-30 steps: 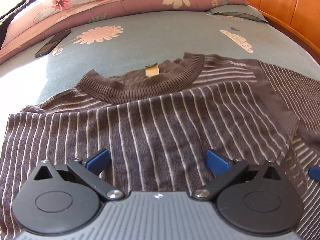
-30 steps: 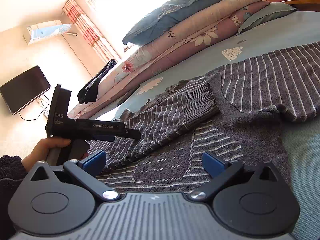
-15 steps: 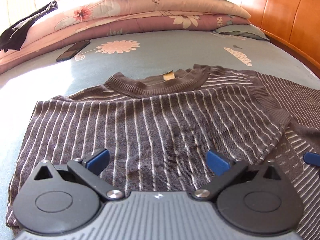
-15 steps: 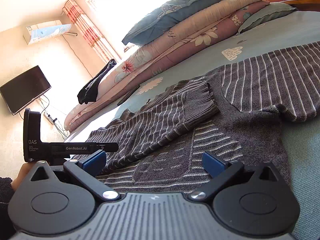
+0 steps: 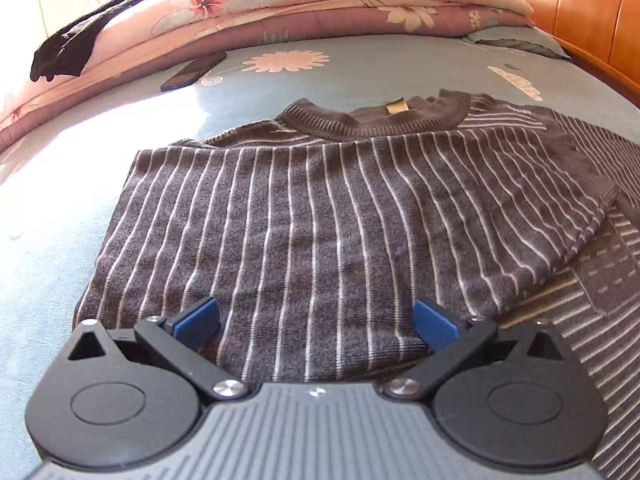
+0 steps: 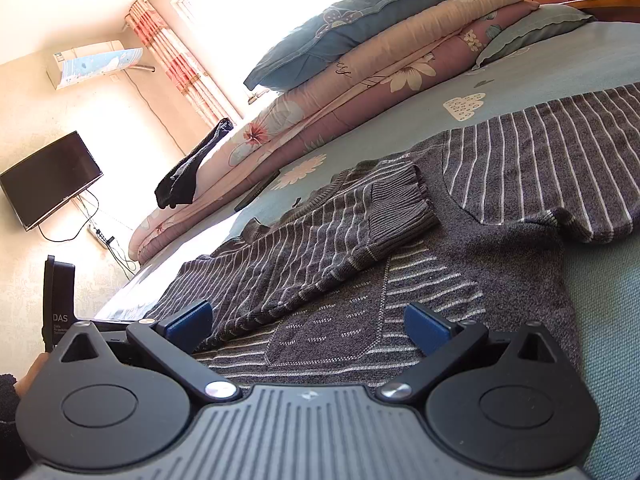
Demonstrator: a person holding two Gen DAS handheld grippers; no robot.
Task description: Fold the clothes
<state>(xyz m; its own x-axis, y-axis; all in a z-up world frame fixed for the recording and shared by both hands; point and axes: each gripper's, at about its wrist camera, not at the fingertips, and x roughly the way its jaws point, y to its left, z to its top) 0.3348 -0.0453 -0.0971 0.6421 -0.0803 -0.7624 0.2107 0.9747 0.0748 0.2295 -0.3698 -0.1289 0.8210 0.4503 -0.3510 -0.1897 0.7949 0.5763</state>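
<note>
A grey sweater with thin white stripes [image 5: 312, 216] lies on the bed, its ribbed collar [image 5: 372, 120] at the far side. One sleeve is folded across the body, and its ribbed cuff [image 6: 400, 204] shows in the right wrist view. My left gripper [image 5: 316, 318] hovers open over the near part of the folded sleeve, nothing between its blue pads. My right gripper [image 6: 308, 322] stands open above the sweater's patterned front panel [image 6: 340, 328], also empty. The other sleeve [image 6: 560, 168] stretches out to the right.
The bed has a blue sheet [image 5: 360, 76] with flower prints. Folded quilts and pillows [image 5: 320, 8] pile at the far side, a black garment [image 5: 80, 40] draped on them. A dark phone [image 5: 192, 72] lies on the sheet. A wooden headboard [image 5: 592, 12] stands right; a TV [image 6: 48, 180] hangs on the wall.
My left gripper has pulled back and risen from the sweater, so more of the garment and bed shows. In the right view it slid left and down. The right gripper stayed put.
</note>
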